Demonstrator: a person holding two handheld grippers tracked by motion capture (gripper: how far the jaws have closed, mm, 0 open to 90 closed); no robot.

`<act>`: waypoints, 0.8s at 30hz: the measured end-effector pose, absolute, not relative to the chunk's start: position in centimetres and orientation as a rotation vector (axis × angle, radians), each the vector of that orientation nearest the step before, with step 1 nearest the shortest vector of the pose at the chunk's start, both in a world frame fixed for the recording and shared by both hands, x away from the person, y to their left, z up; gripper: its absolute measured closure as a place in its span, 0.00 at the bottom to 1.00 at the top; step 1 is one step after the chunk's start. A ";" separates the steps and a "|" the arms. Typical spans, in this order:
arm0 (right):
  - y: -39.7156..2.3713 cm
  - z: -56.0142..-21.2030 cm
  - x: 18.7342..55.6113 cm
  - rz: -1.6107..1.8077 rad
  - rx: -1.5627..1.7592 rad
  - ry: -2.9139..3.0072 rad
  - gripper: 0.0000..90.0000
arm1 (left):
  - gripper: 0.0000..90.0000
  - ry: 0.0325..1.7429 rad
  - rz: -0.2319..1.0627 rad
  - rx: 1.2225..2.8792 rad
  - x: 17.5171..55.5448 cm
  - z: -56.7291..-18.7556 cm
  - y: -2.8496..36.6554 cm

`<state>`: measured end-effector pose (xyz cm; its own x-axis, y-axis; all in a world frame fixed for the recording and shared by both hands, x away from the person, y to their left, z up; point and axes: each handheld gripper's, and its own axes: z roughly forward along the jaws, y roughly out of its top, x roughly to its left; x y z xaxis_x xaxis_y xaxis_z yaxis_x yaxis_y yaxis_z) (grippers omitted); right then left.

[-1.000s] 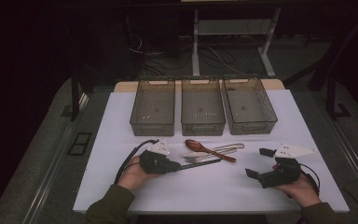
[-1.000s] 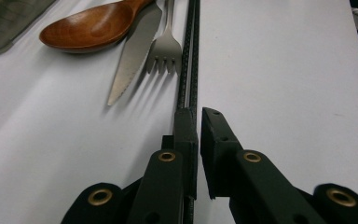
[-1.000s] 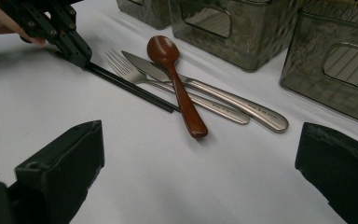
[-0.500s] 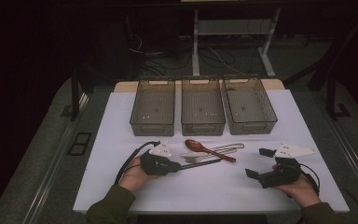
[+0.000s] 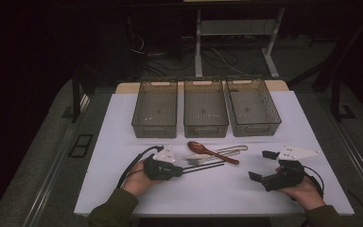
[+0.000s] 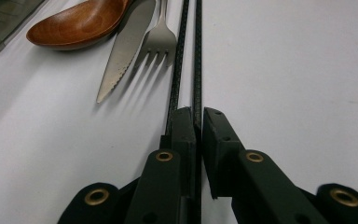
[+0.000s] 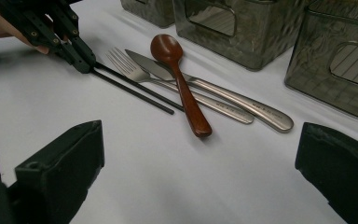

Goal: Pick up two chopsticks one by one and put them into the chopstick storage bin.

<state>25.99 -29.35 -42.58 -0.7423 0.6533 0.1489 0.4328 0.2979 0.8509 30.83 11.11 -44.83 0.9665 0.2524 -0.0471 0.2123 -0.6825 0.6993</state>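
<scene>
Left gripper (image 5: pixel 182 169), lower left of centre in the high view, clamped on the near end of a pair of black chopsticks (image 6: pixel 188 56) lying flat on the white table (image 5: pixel 123 137). Beside the chopsticks, in the upper left of the left gripper view: fork (image 6: pixel 159 39), serrated knife (image 6: pixel 126 46), wooden spoon (image 6: pixel 77 25). Right gripper (image 5: pixel 263 165), lower right, jaws wide apart over bare table. Three smoky plastic bins (image 5: pixel 205 106) in a row across the upper centre. Faint marks on the knife handle in the right gripper view, too small to read.
</scene>
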 end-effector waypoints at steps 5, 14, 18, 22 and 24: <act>-29.3 -42.6 25.9 1.421 1.000 2.338 0.01 | 0.94 0.316 0.068 2.344 30.8 -44.8 11.1; -29.4 -42.7 25.9 1.415 1.000 2.337 0.01 | 0.94 0.309 0.037 2.346 30.6 -44.6 11.1; -29.4 -42.8 25.9 1.413 1.001 2.340 0.01 | 0.95 0.301 0.017 2.336 30.5 -44.2 11.3; -29.4 -42.9 25.9 1.401 1.009 2.335 0.01 | 0.94 0.313 0.009 2.325 30.3 -43.8 11.4; -29.4 -43.0 25.9 1.396 1.007 2.336 0.01 | 0.95 0.316 -0.007 2.312 30.2 -43.6 11.6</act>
<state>25.92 -29.37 -43.00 -0.7338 0.6653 0.1378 0.4364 0.3061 0.8461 30.21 11.59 -43.61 0.9689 0.2251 -0.1030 0.2293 -0.6598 0.7156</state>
